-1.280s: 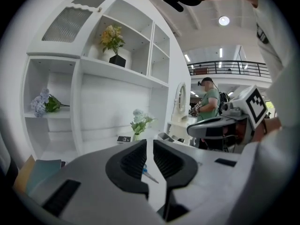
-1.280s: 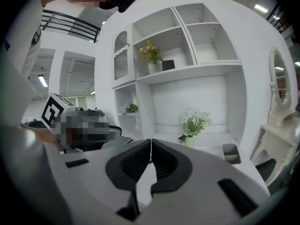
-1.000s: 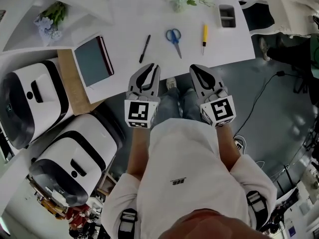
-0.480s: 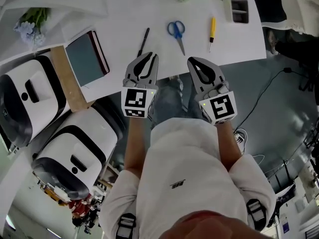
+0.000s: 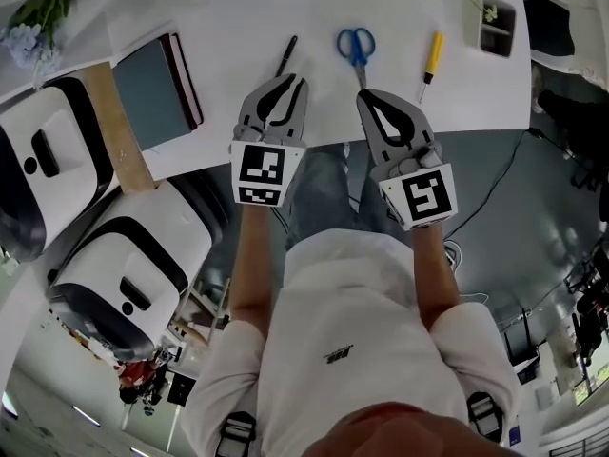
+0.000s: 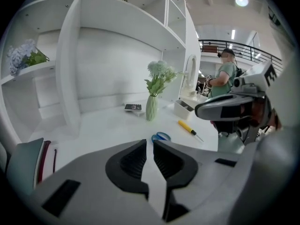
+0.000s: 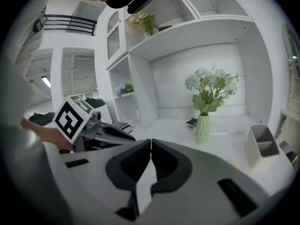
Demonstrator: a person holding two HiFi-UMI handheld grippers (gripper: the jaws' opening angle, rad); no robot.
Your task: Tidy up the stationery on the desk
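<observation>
On the white desk lie a dark teal notebook, a black pen, blue-handled scissors and a yellow-handled tool. A white pen holder stands at the far right. My left gripper hovers over the desk's front edge just below the pen, jaws a narrow gap apart and empty. My right gripper sits at the edge below the scissors, shut on nothing. The left gripper view has its gripper facing the scissors and yellow tool. The right gripper faces the pen holder.
A pale green vase of flowers stands at the back of the desk before white shelves. Two white-and-black machines sit left of the desk beside a wooden board. A person in green stands beyond the desk.
The desk and its stationery have slid closer to both grippers, which now reach its front edge. The jaws look the same as before.
</observation>
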